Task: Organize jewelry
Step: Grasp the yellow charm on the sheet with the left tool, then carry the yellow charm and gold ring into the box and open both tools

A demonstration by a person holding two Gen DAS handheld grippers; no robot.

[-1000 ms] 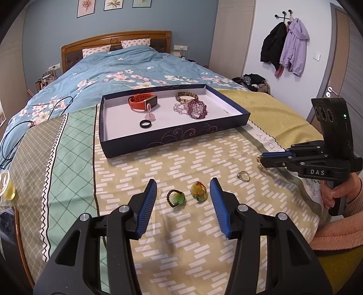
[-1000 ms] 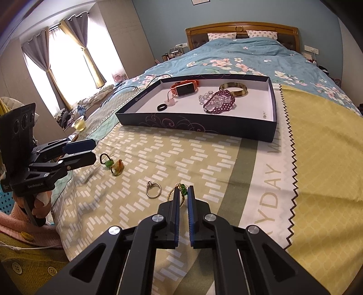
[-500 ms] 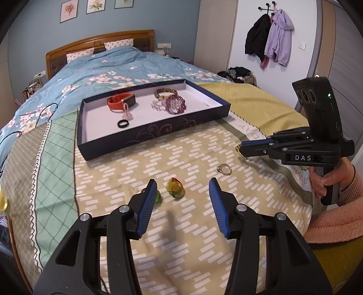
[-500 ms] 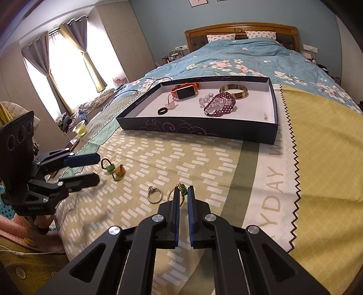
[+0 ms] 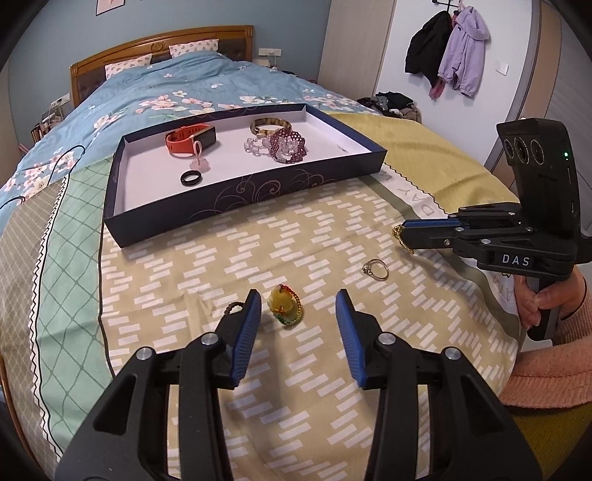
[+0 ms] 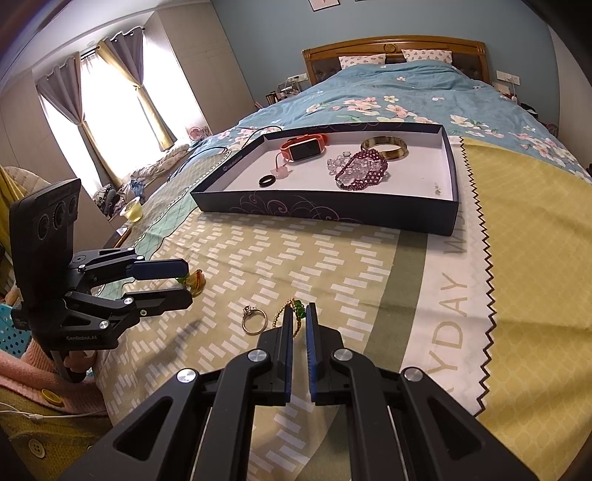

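Left gripper (image 5: 298,305) wide open around the yellow pendant (image 5: 283,304) — right gripper (image 6: 299,314) pinching a gold chain (image 6: 292,312), green beads only in its own view.

room: bedroom with blue-grey walls (image 5: 288,29). a bed with a wooden headboard (image 6: 396,46) stands against the far wall, two patterned pillows (image 6: 360,61) at its head. a blue floral duvet (image 5: 207,85) covers the bed, with a yellow-green patterned blanket (image 5: 296,251) laid over its near end. a window (image 6: 92,111) with grey and gold curtains (image 6: 66,96) admits bright daylight. jackets (image 5: 447,63) hang on wall hooks beside a white wall. framed pictures (image 5: 109,5) hang above the headboard.
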